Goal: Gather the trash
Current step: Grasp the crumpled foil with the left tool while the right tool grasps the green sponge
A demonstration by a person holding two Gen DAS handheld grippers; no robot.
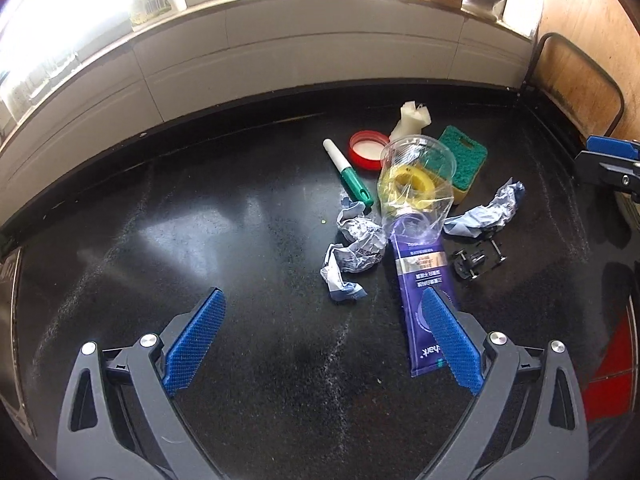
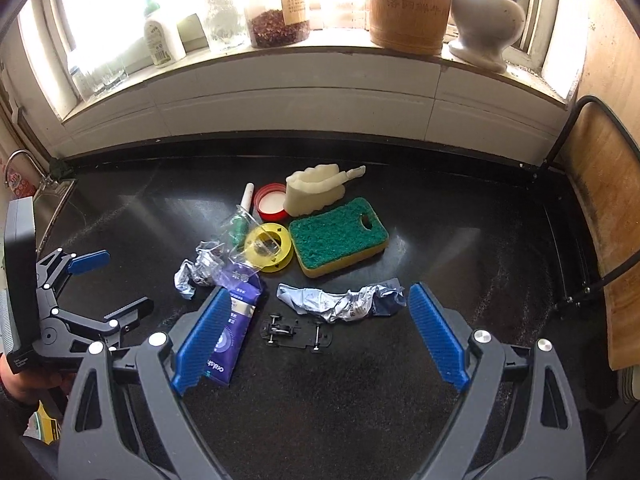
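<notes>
Both your tools are spread wide and hold nothing: the left tool (image 1: 324, 316) hangs over bare desk (image 1: 200, 240) with its right finger over the near end of the purple sachet (image 1: 420, 280), and the right tool (image 2: 320, 312) hovers near the toy car chassis (image 2: 298, 332). The trash lies in one tight heap in the middle of the desk: a crumpled wrapper (image 1: 356, 256) on the left, a longer crumpled wrapper (image 2: 344, 300) on the right, the sachet between them, and a clear plastic cup (image 1: 416, 184) tipped on its side, with its narrow end on the sachet's far end. Mixed in are things that are probably not trash: a sponge (image 2: 338, 236), a yellow spool (image 2: 268, 246), a green pen (image 1: 352, 176), a red lid (image 2: 270, 200) and a pale waxy lump (image 2: 316, 190). The chief risk is the crowding. If you close on the sachet, the cup resting on it will likely roll or be dragged along and knock the pen or spool. The long wrapper lies just beyond the chassis, so a low sweep with the right tool could snag the car. Crumpled foil is springy and may slip from a shallow pinch. No bin shows clearly in either view.
</notes>
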